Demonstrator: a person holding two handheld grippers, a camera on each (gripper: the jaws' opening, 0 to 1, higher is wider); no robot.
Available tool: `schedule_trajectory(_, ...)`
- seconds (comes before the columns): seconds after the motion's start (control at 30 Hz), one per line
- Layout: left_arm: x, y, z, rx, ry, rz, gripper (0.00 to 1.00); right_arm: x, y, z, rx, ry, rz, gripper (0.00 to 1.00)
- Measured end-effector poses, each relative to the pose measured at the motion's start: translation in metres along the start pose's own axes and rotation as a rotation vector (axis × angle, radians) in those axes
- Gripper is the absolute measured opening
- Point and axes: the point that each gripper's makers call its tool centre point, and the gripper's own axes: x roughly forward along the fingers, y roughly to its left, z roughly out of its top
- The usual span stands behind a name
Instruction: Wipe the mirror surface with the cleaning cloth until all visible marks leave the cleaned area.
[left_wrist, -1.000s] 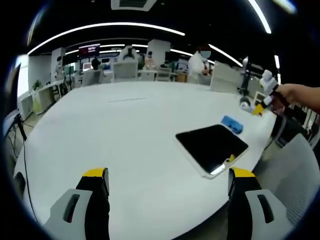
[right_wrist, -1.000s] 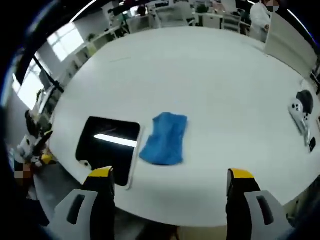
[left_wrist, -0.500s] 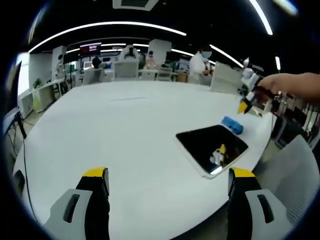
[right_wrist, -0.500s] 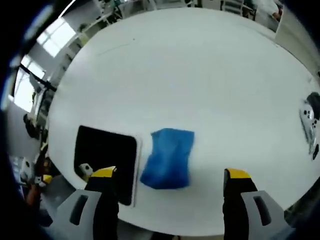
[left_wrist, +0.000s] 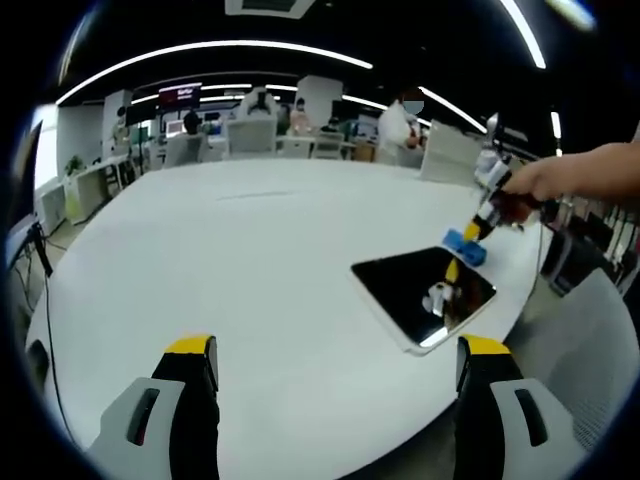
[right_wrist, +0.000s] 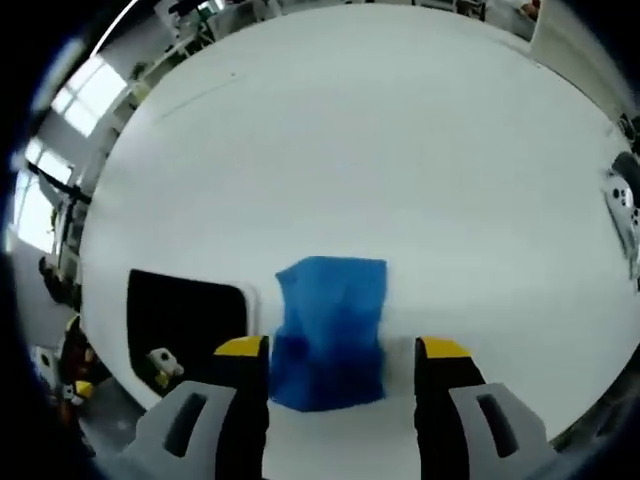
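The dark mirror (left_wrist: 425, 292) lies flat near the right edge of the white table (left_wrist: 250, 260). Just beyond it sits the blue cleaning cloth (left_wrist: 466, 248). My right gripper (left_wrist: 478, 220), held in a person's hand (left_wrist: 570, 178), points down right over the cloth. In the right gripper view the cloth (right_wrist: 330, 325) lies between the two yellow-tipped jaws of that gripper (right_wrist: 343, 350), which stand open a little wider than the cloth. The mirror (right_wrist: 185, 315) is just left of it. My left gripper (left_wrist: 338, 348) hovers open over the table's near side, holding nothing.
The round white table (right_wrist: 400, 150) is wide and bare beyond the cloth. A small grey-white device (right_wrist: 622, 200) lies at its far right edge. Desks, chairs and people stand at the back of the office (left_wrist: 270, 130). A grey chair back (left_wrist: 590, 340) stands right of the mirror.
My right gripper has come down over the cloth and its jaws have narrowed around it. The left gripper has stayed still.
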Motion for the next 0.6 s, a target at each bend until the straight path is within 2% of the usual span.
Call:
schedule_trajectory(0.1, 0.0, 0.0, -0.001, 0.001, 0.003, -0.001, 0.99, 0.004, -0.001, 0.001, -0.016, -0.015, -0.016, 0.5)
schedule_trajectory(0.23, 0.0, 0.0, -0.001, 0.002, 0.005, -0.003, 0.99, 0.01, 0.0, -0.002, -0.029, -0.024, -0.031, 0.38)
schedule_trajectory(0.4, 0.001, 0.0, -0.001, 0.002, 0.005, -0.003, 0.99, 0.012, 0.002, -0.003, -0.034, -0.05, -0.065, 0.32)
schedule_trajectory(0.43, 0.0, 0.0, -0.001, 0.002, 0.005, -0.003, 0.99, 0.013, 0.002, -0.003, -0.088, -0.054, -0.064, 0.25)
schedule_trajectory(0.47, 0.0, 0.0, -0.001, 0.002, 0.005, -0.002, 0.99, 0.012, 0.01, -0.004, -0.063, -0.06, -0.035, 0.18)
schedule_trajectory(0.5, 0.0, 0.0, -0.001, 0.002, 0.005, -0.001, 0.99, 0.014, 0.02, -0.005, -0.069, -0.062, 0.025, 0.1)
schedule_trajectory(0.53, 0.0, 0.0, -0.001, 0.002, 0.005, -0.001, 0.98, 0.013, 0.012, -0.005, -0.062, -0.071, -0.028, 0.1)
schedule_trajectory(0.6, 0.0, 0.001, -0.001, 0.007, 0.01, 0.0, 0.94, 0.014, 0.013, -0.004, -0.063, -0.073, -0.027, 0.09)
